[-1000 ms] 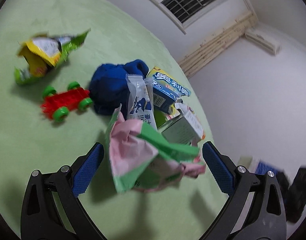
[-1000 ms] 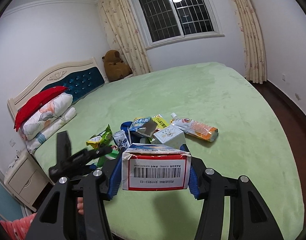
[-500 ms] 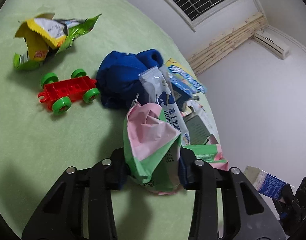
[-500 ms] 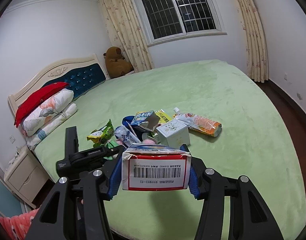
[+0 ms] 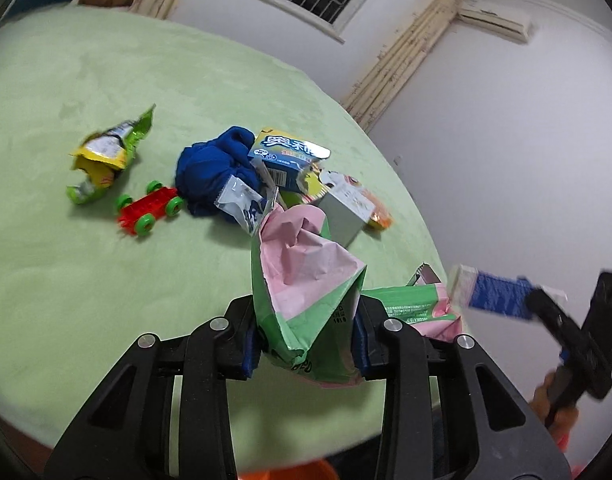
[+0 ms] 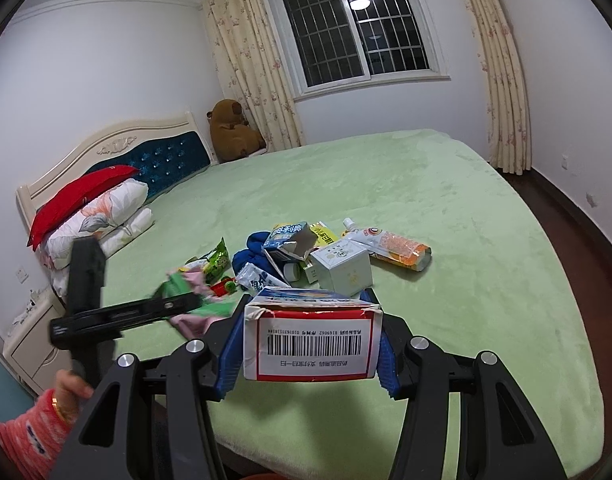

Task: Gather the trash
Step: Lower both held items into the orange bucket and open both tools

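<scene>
Crumpled pink-and-green wrapper (image 5: 306,292) pinched in the left gripper (image 5: 306,344), jaws just closed on it, raised over the pale green bed (image 5: 86,280). Barcoded carton (image 6: 311,346) clamped in the right gripper (image 6: 306,352). Behind: loose litter, white walls, barred window (image 6: 357,20)

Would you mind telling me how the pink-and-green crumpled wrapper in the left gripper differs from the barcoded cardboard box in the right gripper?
The pink-and-green crumpled wrapper is soft, creased film; the barcoded cardboard box is rigid and rectangular, with torn corners. The wrapper bulges loosely above the left gripper, whose jaws have just been closing on it; the box sits squarely across the right gripper. Both are clamped between blue pads, off the bed.
</scene>
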A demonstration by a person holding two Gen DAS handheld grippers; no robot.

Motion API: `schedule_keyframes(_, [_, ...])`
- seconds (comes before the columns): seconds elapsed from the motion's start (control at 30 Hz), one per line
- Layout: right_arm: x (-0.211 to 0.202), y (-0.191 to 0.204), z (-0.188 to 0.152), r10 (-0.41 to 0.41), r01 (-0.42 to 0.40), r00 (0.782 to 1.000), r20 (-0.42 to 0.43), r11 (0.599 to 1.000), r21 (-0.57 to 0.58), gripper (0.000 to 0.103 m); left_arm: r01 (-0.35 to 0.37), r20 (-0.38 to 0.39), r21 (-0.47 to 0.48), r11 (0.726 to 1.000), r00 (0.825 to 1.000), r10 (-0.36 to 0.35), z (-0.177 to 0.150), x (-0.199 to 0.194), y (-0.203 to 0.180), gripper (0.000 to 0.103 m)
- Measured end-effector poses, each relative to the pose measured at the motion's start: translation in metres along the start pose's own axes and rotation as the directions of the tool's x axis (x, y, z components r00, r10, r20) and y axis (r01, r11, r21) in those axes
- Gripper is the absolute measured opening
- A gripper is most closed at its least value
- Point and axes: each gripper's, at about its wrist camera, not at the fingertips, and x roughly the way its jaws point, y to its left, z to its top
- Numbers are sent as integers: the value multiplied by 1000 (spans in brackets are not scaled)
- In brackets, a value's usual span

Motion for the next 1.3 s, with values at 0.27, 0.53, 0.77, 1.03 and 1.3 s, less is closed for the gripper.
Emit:
schedule_keyframes(0.27, [-28,12,-17,3,-5,999,-32,998,-69,53,-48,-40,179,983,998,56,-50,-46,-22,34])
schedule_keyframes(0.53, [-33,40,-72,1,-44,977,-215,980,-195,53,-92,-216,303,949,963,162,-126,-38,-26,34])
schedule_keyframes(0.77, [-4,44,-144,-42,-64,895,-445,973,-220,53,-105,-376,346,932,895,240,-188,-1,-16,34])
schedule_keyframes(1.03, [39,29,-212,-82,-26,761,-643,987,-157,53,-127,-526,382,915,784,329,-239,50,-1,34])
schedule_keyframes(1.3, [62,25,-237,-78,-9,684,-726,993,-115,54,-135,-580,410,902,725,372,-252,69,5,36])
